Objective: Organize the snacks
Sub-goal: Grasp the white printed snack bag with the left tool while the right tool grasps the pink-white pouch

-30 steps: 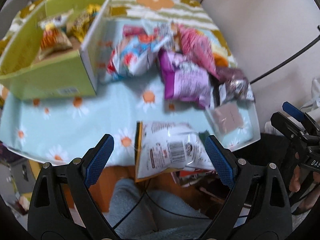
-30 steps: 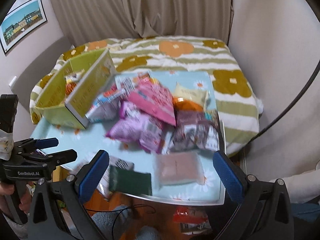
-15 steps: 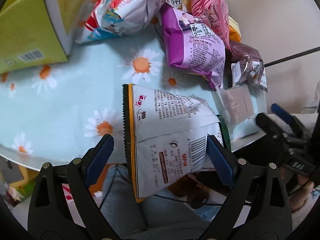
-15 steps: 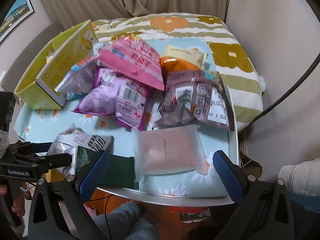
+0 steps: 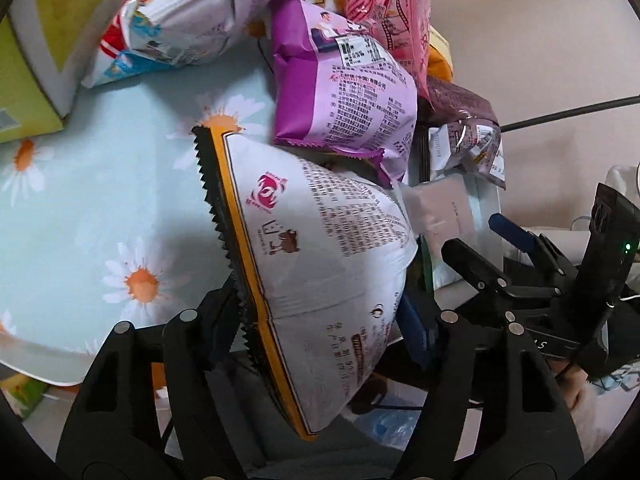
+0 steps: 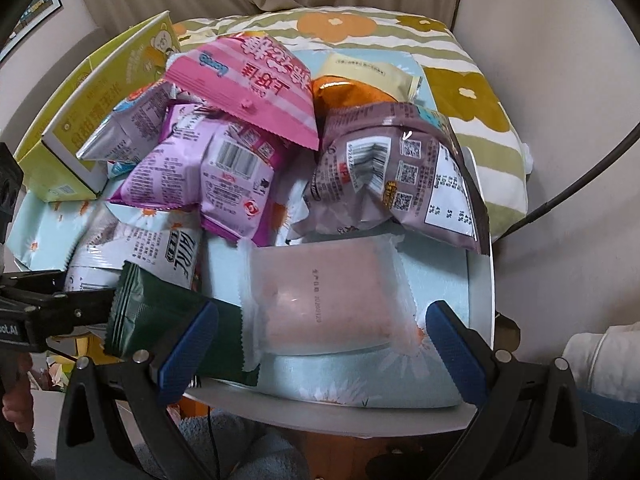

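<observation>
left hand-held gripper point(image 5: 324, 312): jaws now pinched narrow on the white snack bag point(image 5: 320, 248); a second ago they stood wide with the bag lying loose between them.
meaning: judged from this, the grasp is made and the bag is ready to be lifted toward the yellow-green box point(image 5: 28, 60) at the far left.
white snack bag: at the near edge of the counter point(image 5: 80, 200), its serrated seam turned left, partly overhanging.
right hand-held gripper point(image 6: 320, 344): jaws wide, holding nothing, now closer in over the pale pink packet point(image 6: 324, 300) at the near edge.
other snacks: dark green packet point(image 6: 160, 316) just left of the pink one, touching the left finger; purple bag point(image 5: 344, 92), pink bag point(image 6: 252, 84) and mauve bag point(image 6: 396, 168) heaped farther back.
in the way: the purple bag lies against the white bag's far end and may drag on lifting.
</observation>
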`<state>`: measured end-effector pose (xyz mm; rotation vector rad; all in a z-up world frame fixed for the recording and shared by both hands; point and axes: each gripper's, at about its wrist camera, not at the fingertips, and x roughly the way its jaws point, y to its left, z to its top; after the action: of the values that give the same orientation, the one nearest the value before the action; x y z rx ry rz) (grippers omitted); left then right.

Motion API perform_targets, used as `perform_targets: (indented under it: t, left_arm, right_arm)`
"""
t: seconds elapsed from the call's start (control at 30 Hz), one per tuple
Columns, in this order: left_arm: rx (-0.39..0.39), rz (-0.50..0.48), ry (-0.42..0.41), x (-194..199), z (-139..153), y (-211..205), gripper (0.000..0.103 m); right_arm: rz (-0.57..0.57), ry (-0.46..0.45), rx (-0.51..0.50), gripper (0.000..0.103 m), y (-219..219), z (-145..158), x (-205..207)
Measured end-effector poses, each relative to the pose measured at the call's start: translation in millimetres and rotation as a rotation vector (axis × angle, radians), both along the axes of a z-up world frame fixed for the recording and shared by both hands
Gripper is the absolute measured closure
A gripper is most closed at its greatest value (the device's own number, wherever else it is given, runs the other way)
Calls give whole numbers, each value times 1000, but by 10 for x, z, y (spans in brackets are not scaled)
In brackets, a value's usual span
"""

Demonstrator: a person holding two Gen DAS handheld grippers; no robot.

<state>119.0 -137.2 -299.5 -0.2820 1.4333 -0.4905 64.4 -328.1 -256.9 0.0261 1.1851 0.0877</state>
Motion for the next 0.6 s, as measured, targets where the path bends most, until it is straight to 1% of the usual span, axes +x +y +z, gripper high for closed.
perform_targets:
  t: [0.07,0.23,0.3,0.43,0.5,0.6]
  left_arm:
    - [11,-8,-14,-3,11,-25,41]
    - [14,5,-25,4,5,5,45]
    - [28,11,-34,12,10,36,45]
    - [60,31,-50,22,48,194,46]
    - [71,43,-55,23,67,297,46]
    - [81,62,-59,29,81,397,46]
  right_arm:
    - [-5,5,4,0,-14,-28,10]
    - [-9,17,6,0,-46,-122,50]
    - [-9,23,4,0,-53,-172,73]
    - [-9,33,0,0,-30,-245,109]
    - [-7,40,15,0,-34,-292,141]
    - [-8,32,22,0,-32,-321,164]
